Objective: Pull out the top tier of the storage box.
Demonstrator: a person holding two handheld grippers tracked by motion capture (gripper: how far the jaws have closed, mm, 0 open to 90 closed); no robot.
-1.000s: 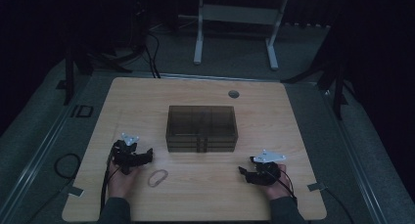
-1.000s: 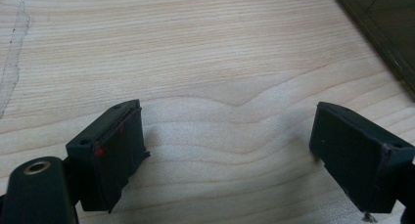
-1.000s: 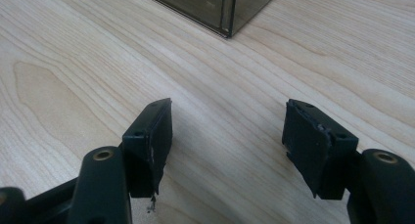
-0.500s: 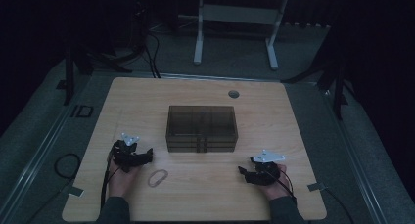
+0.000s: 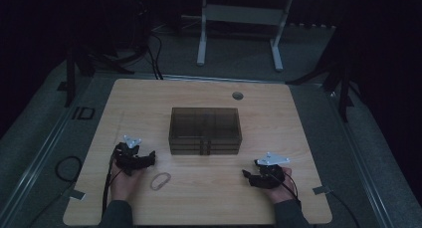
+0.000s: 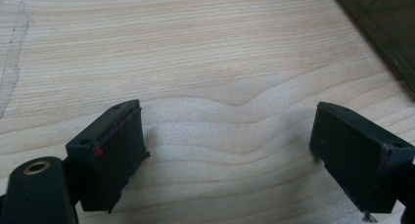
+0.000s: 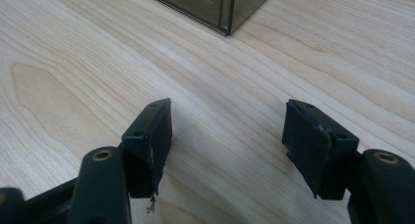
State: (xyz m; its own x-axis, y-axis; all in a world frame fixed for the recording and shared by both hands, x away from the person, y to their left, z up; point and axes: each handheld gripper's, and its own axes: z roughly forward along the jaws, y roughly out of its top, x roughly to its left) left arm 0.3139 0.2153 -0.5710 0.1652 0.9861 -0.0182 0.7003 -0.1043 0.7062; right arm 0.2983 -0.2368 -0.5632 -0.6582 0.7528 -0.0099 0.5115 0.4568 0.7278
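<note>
A dark see-through box (image 5: 205,130) with inner dividers stands at the middle of the wooden table (image 5: 139,96). A pale rubber band (image 5: 160,180) lies flat on the wood in front of the box's left corner. My left gripper (image 5: 145,160) rests low on the table just left of the band, jaws wide apart over bare wood (image 6: 227,136), open. My right gripper (image 5: 250,176) sits at the front right, pointing left, also open with nothing between its jaws (image 7: 227,136). The box's corner (image 7: 226,11) shows ahead of it, and its edge (image 6: 386,33) at the upper right.
A round grommet (image 5: 237,95) sits in the table near its far edge. Cables (image 5: 67,171) trail off the front left. A white desk frame (image 5: 239,19) stands on the floor beyond the table. Bare wood surrounds the box.
Both grippers stay almost where they were; the left one has shifted very slightly. The box and band have not moved.
</note>
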